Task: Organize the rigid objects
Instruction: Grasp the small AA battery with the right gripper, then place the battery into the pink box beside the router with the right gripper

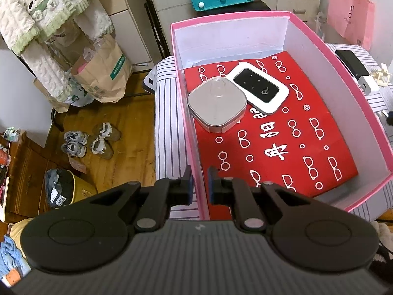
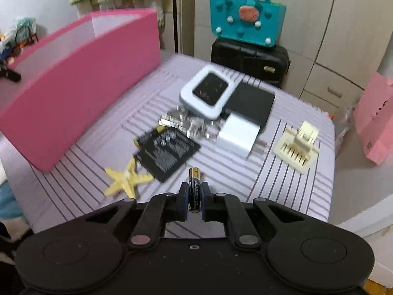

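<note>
My left gripper [image 1: 199, 180] is shut on the left wall of the pink box [image 1: 189, 132]. Inside the box, on a red printed sheet [image 1: 282, 132], lie a grey square case [image 1: 217, 104] and a white pocket router [image 1: 258, 87]. My right gripper [image 2: 194, 191] is shut on a black AA battery [image 2: 194, 186] and holds it above the striped tabletop [image 2: 245, 179]. The pink box also shows in the right wrist view [image 2: 81, 93], at the left. On the table lie a yellow starfish [image 2: 127, 179], a black circuit board [image 2: 167, 152], a white charger [image 2: 238, 135], another white router [image 2: 206, 93], a black block [image 2: 255, 100], clear plastic pieces [image 2: 184, 120] and a cream plastic connector [image 2: 298, 145].
A black suitcase [image 2: 248, 59] with a teal bag [image 2: 245, 17] on it stands behind the table. A pink paper bag [image 2: 375, 120] hangs at the right. Shoes [image 1: 91, 140] and paper bags [image 1: 103, 71] sit on the wooden floor left of the table.
</note>
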`<state>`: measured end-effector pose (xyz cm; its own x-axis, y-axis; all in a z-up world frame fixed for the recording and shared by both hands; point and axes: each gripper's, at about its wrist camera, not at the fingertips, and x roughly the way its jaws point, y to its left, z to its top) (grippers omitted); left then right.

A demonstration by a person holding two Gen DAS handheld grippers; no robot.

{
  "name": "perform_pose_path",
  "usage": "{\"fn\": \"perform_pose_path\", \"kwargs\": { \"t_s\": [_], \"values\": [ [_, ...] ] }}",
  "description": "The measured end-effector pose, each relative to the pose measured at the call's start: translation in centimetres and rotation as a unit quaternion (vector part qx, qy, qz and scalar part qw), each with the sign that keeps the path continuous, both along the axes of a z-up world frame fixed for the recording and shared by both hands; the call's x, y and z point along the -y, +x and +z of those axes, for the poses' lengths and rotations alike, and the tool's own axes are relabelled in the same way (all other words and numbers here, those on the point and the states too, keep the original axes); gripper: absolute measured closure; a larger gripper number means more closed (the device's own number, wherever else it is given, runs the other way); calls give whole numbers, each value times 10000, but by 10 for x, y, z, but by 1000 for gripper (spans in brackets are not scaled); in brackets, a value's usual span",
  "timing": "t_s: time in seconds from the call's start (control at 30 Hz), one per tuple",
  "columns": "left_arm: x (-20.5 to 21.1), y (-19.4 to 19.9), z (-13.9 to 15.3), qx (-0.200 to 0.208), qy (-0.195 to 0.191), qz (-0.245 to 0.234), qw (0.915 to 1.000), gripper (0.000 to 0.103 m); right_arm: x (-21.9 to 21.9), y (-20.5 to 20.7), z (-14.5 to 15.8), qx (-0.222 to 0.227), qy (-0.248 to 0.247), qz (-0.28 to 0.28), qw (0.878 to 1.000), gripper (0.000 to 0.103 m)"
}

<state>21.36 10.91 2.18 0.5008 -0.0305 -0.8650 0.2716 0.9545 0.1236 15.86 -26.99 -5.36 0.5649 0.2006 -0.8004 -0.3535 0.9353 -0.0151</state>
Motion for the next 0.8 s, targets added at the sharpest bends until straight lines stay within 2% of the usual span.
{"fn": "perform_pose_path", "kwargs": {
  "t_s": [0.17,0.4,0.53,0.63,0.8],
  "values": [
    [0,-4,3,100,18,-51,9999,93,-18,-5,43,538,193,216,9981,92],
    [-3,-3,3,123,-20,-43,9999,98,-75,4,103,1267,531,1237,9828,92],
    [-7,-1,4,35,-151,8,9999,98,-120,24,107,1368,345,1750,9744,92],
    [-7,-2,4,40,-145,-30,9999,98,-149,45,100,1272,169,2030,9707,92],
    [-6,-2,4,60,-154,-32,9999,98,-185,95,80,888,-449,2064,9734,92]
  ]
}}
